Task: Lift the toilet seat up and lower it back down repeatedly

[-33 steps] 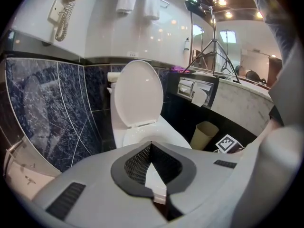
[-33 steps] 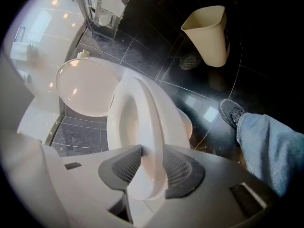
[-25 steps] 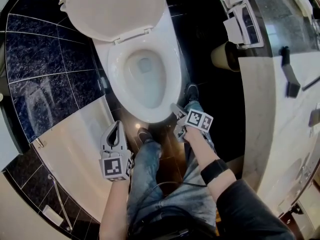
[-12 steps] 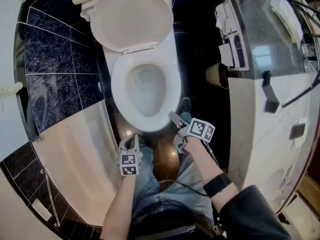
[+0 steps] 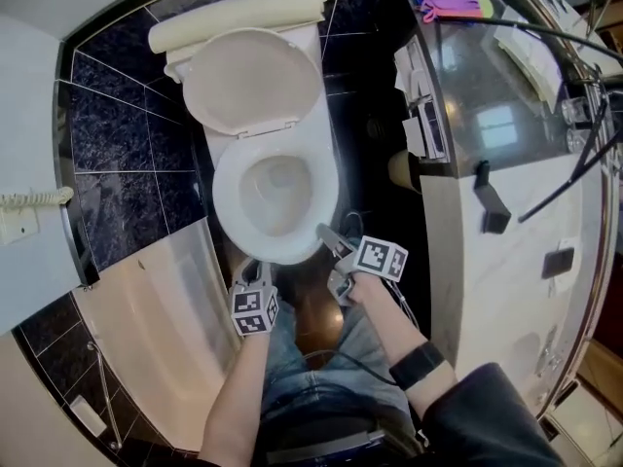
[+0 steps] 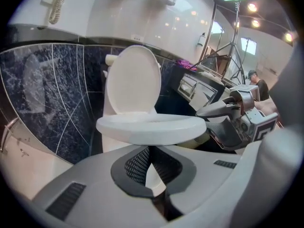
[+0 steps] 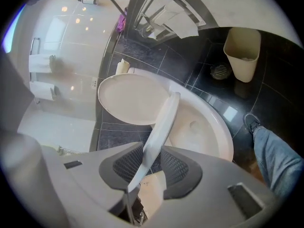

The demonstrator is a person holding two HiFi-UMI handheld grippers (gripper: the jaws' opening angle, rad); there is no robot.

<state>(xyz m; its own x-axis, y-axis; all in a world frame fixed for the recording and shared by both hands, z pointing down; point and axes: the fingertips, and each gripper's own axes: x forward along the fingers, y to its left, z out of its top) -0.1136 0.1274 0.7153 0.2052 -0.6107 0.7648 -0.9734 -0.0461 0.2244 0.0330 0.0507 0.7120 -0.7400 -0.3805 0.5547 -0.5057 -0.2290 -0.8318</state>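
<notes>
Your right gripper (image 5: 328,256) pinched the toilet seat (image 7: 164,118) at its front edge, its hinge (image 5: 261,125) straight ahead; your left gripper (image 5: 255,267) was pressed together, empty.

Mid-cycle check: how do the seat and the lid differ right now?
Pose: the lid stands fully upright at the back, while the seat is only part raised, its front edge off the bowl. Shape: the lid is a solid oval panel, while the seat is an open ring. Both are white and oval.
</notes>
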